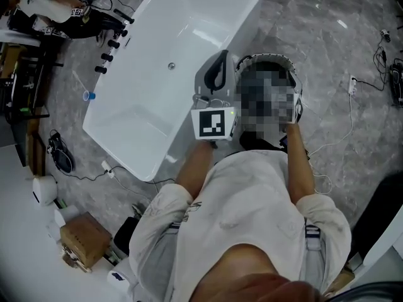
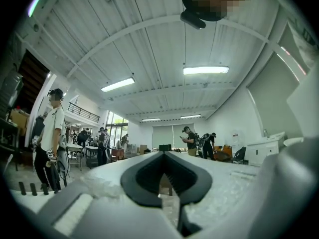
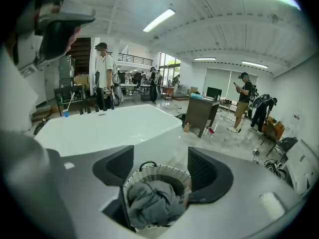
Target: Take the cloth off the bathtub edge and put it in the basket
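Cloth (image 3: 152, 203): grey, bunched, lying inside the basket, off the tub edge.
Handling: I judge it soft, light and limp; nothing to break, and it sags wherever I pinch it.
Hold: if it needs tucking, I'd nip the raised fold on top.
Basket (image 3: 173, 173): round and pale-rimmed, directly below my tool.
Right gripper (image 3: 160, 166): jaws apart above the rim, clear of the cloth.
Left gripper (image 2: 163, 156): jaws together, empty, aimed at the ceiling.
Bathtub (image 3: 99, 128): white, just beyond the basket.
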`<state>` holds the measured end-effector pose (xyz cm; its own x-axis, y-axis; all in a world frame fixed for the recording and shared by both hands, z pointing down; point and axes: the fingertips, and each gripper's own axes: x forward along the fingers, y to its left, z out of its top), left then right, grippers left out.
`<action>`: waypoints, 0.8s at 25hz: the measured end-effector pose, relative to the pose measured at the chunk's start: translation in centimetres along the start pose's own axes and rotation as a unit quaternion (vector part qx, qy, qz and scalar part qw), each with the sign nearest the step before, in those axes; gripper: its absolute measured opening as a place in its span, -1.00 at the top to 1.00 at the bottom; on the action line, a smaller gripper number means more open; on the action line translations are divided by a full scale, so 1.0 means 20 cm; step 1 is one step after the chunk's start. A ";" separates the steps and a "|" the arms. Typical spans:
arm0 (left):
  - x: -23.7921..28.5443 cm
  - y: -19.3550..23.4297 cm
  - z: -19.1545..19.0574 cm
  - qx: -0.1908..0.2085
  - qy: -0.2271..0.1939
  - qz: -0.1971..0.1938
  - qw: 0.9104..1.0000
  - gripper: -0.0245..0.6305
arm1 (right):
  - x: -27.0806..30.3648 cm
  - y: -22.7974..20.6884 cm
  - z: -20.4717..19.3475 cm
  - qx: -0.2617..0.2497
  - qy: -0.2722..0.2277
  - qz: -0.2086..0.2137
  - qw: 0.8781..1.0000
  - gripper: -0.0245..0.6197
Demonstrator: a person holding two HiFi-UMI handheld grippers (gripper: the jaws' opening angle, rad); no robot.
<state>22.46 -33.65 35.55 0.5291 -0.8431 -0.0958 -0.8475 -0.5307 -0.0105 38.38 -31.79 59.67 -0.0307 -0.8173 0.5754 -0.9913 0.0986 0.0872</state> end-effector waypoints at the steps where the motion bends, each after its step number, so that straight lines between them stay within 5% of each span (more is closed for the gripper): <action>1: 0.00 0.01 -0.01 0.001 0.001 0.001 1.000 0.92 | -0.01 0.01 0.01 0.006 -0.002 0.001 1.000 -0.14; 11: -0.11 0.09 0.05 0.009 0.002 0.044 0.999 0.92 | -0.07 0.07 0.17 -0.001 -0.041 0.029 0.999 -0.14; 20: -0.56 0.42 0.11 0.030 0.004 0.157 0.987 0.92 | -0.13 0.58 0.39 -0.053 -0.084 0.127 0.987 -0.14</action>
<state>9.35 -28.54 34.31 0.2407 -0.9659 -0.0948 -0.9705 -0.2379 -0.0399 26.05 -32.95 52.82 -0.3062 -0.8399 0.4481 -0.9301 0.3643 0.0474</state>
